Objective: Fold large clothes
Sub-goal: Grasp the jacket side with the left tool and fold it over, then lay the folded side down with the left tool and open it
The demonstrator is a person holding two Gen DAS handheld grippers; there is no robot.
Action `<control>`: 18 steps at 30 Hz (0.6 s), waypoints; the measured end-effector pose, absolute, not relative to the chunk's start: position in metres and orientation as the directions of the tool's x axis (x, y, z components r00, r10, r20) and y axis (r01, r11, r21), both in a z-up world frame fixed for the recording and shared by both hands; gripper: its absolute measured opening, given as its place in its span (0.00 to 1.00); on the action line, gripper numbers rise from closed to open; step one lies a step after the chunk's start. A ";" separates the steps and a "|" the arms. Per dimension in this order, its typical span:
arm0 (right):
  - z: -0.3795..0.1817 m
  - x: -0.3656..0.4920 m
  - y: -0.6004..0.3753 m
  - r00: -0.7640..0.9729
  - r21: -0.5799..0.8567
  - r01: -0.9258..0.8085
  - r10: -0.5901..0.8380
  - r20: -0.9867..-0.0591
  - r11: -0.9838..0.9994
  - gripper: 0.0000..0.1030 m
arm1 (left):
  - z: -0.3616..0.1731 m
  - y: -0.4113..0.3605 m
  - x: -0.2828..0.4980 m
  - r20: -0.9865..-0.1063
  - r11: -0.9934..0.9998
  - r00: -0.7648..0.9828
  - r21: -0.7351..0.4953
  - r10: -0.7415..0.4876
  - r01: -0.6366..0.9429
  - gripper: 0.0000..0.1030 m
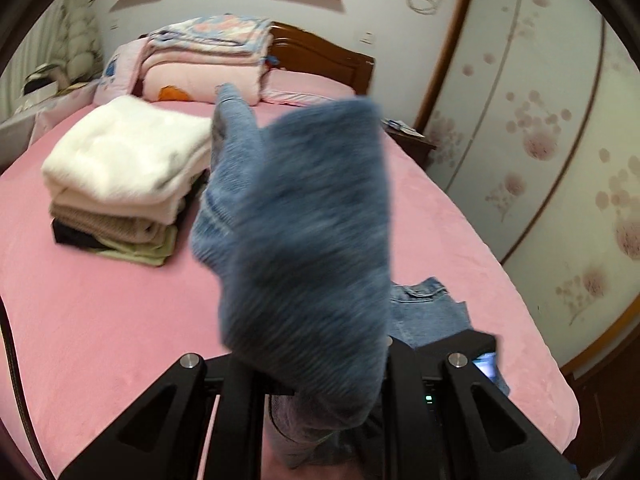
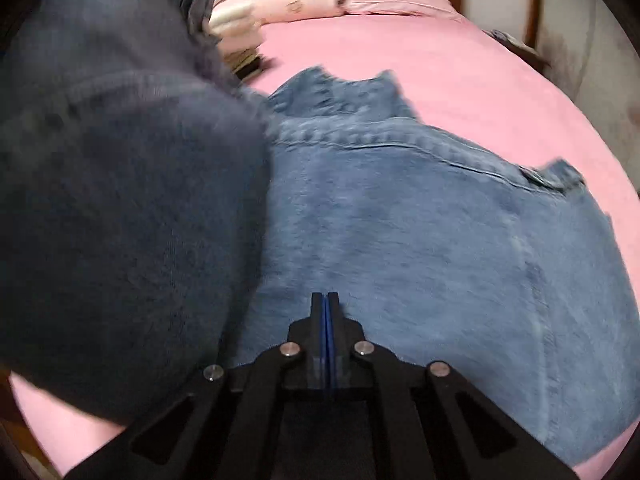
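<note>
A blue knitted sweater hangs raised in front of my left gripper. The fabric covers the fingertips, and the jaws look wide apart under it. The sweater also fills the left of the right wrist view, blurred. A blue denim garment lies spread on the pink bed; a part of it shows in the left wrist view. My right gripper is shut and empty just above the denim.
A stack of folded clothes, white on top, sits at the bed's left. Folded quilts and pillows lie at the wooden headboard. A wardrobe stands to the right, a nightstand beside the bed.
</note>
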State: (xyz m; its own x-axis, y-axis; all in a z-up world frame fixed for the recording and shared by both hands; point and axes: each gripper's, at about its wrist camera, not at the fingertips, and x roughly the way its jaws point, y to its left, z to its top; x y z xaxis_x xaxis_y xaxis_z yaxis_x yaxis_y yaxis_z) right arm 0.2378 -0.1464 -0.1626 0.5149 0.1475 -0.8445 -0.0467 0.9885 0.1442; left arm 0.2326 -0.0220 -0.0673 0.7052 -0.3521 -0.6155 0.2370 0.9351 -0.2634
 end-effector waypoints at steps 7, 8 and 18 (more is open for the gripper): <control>-0.120 0.184 -0.239 0.575 0.121 0.119 0.031 -0.818 0.985 0.02 | -0.066 -0.096 0.223 -0.600 0.900 0.672 -0.253 -0.434 0.356 0.13; -0.118 0.174 -0.255 0.573 0.113 0.152 0.006 -0.820 0.982 0.02 | -0.069 -0.111 0.220 -0.597 0.890 0.663 -0.249 -0.452 0.382 0.13; -0.139 0.123 -0.336 0.496 0.094 0.352 -0.101 -0.862 0.931 0.03 | -0.181 -0.249 0.186 -0.785 0.837 0.484 -0.077 -0.386 0.542 0.14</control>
